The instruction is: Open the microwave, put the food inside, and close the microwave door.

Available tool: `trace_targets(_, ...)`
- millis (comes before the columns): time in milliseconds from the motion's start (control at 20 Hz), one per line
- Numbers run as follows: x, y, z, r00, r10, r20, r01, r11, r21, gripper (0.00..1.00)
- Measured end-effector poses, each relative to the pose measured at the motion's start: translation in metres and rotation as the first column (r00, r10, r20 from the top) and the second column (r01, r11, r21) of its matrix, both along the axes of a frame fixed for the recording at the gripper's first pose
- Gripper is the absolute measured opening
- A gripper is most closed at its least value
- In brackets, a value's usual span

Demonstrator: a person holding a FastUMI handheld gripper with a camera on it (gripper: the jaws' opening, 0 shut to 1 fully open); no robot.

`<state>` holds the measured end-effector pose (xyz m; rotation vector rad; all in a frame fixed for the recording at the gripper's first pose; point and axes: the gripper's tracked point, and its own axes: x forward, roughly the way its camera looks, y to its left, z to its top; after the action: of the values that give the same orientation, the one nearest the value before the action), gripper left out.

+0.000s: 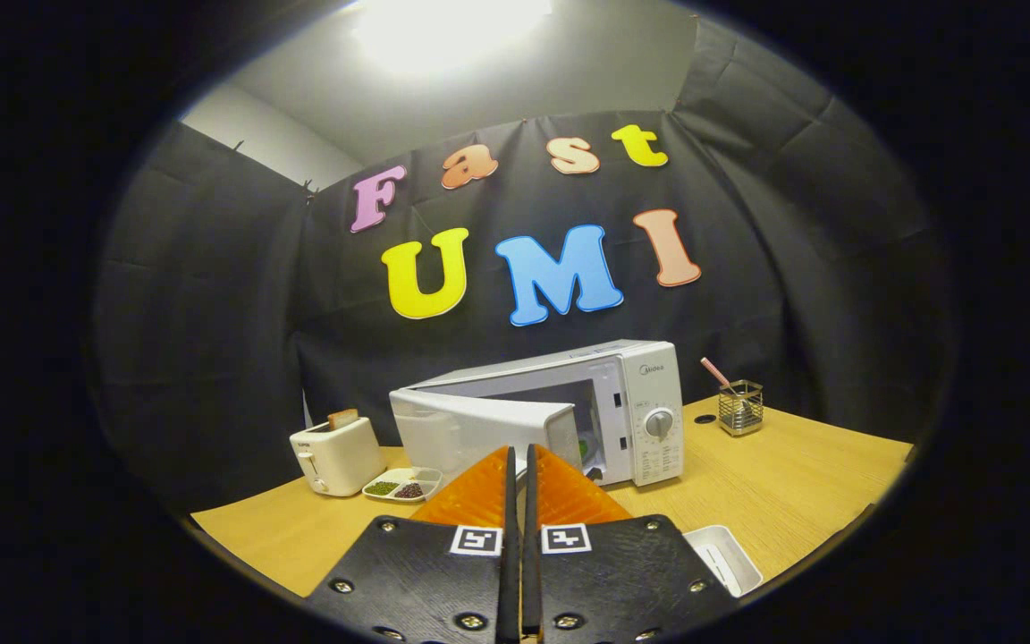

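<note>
The microwave (569, 407) stood toward the back of the wooden tabletop (801, 483), its door (470, 429) swung partway out toward the gripper, the control panel and dial on its right side. Through the gap between door and panel a bit of something green (584, 444) showed inside the cavity; it looked like the food already in place, though it was too small to be sure. If so, closing the door seemed to be the step left.

The risk from here, as I judged it, lay in that door. It hung half open just ahead of the fingers, and a push landing near the hinge side or glancing off its edge could slide the whole microwave back across the tabletop without latching it. A push too gentle might leave the door ajar. The toaster (336, 454) with a slice of bread in it and the divided dish of beans (403, 487) sat just left of the door, near enough that a wide sweep could knock them. A white tray (725, 556) lay near the gripper's right side, and a wire holder (740, 407) stood well off to the right.

The gripper (519, 470) had its fingers brought nearly together, a thin slit between them, holding nothing, their tips just short of the door's lower edge.
</note>
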<state>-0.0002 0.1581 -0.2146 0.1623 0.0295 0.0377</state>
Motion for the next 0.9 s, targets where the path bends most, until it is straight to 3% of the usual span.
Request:
trace_targets(300,0.029,-0.028,-0.009,0.998,-0.048,-0.039,0.048,0.999,0.003,0.02)
trace_targets(600,0.06,-0.05,-0.002,0.995,-0.1,-0.018,0.097,0.99,-0.106,0.02)
trace_targets(900,0.084,-0.065,-0.004,0.994,-0.105,-0.034,0.101,0.99,-0.101,0.02)
